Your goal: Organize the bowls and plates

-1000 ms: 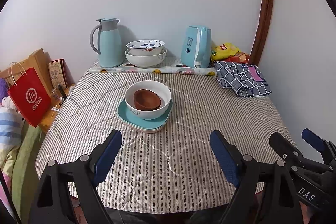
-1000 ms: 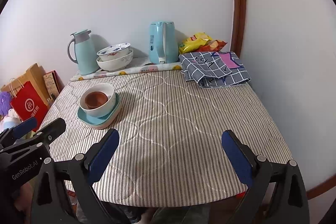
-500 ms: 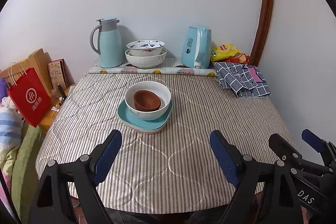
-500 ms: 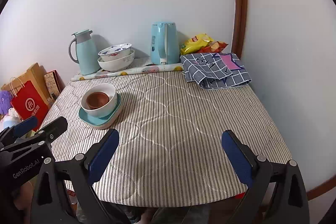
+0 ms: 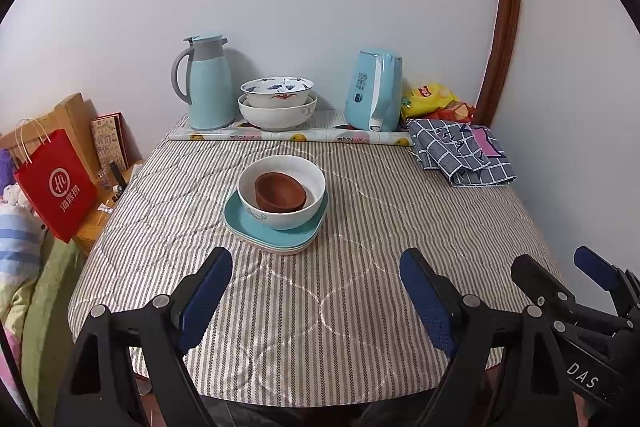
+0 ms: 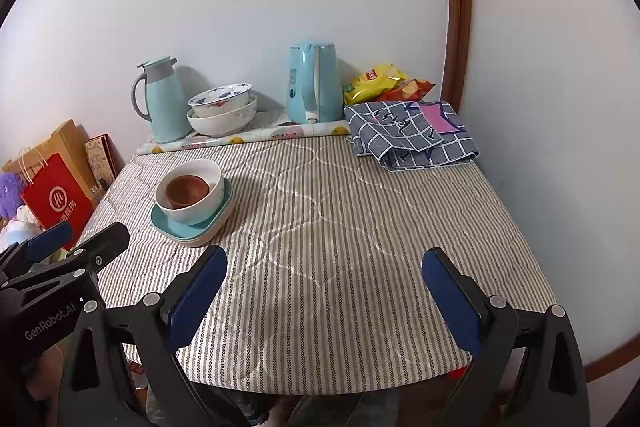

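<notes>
A small brown bowl (image 5: 280, 191) sits inside a white bowl (image 5: 288, 217), which rests on stacked teal plates (image 5: 276, 239) in the middle of the striped table (image 5: 360, 307). The same stack shows in the right wrist view: brown bowl (image 6: 186, 190), white bowl (image 6: 200, 211), teal plates (image 6: 188, 231). Two nested patterned bowls (image 5: 278, 107) (image 6: 222, 111) stand at the back. My left gripper (image 5: 316, 275) is open and empty, hanging over the near table edge, short of the stack. My right gripper (image 6: 324, 271) is open and empty, to the right of the stack.
At the back stand a teal thermos jug (image 5: 208, 83), a teal kettle (image 5: 374, 91), snack bags (image 5: 432, 99) and a rolled printed sheet (image 5: 288, 137). A folded checked cloth (image 5: 464, 157) lies at the right. A red paper bag (image 5: 56, 183) stands left of the table.
</notes>
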Motion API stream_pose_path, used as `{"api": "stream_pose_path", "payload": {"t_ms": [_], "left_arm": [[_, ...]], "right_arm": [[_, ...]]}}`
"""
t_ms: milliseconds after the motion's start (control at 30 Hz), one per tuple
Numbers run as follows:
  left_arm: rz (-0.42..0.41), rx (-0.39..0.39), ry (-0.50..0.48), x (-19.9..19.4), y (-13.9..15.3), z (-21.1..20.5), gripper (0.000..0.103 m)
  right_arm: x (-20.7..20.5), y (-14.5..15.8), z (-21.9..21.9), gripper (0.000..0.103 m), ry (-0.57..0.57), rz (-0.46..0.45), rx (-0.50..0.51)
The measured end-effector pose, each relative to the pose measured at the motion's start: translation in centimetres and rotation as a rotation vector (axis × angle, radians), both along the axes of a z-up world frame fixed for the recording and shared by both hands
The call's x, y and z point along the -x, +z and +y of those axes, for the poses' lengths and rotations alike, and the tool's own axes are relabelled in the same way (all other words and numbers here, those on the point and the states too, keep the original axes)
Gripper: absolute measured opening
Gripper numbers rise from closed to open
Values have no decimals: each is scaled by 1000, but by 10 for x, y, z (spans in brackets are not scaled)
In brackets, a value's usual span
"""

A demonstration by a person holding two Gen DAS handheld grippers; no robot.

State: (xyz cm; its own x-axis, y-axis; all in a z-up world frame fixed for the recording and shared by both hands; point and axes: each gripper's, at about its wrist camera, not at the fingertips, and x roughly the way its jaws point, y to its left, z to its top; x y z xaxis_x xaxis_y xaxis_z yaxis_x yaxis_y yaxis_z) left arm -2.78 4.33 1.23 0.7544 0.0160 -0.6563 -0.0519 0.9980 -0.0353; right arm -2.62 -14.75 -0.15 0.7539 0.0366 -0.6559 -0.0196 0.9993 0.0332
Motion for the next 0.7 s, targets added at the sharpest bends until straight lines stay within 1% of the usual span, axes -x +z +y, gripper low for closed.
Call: {"api": "stream_pose_path", "payload": {"t_ms": [700], "left_arm": [[0, 1, 13, 0, -2, 2, 85]], "right_arm": [[-1, -1, 4, 97, 8, 1, 2]]}}
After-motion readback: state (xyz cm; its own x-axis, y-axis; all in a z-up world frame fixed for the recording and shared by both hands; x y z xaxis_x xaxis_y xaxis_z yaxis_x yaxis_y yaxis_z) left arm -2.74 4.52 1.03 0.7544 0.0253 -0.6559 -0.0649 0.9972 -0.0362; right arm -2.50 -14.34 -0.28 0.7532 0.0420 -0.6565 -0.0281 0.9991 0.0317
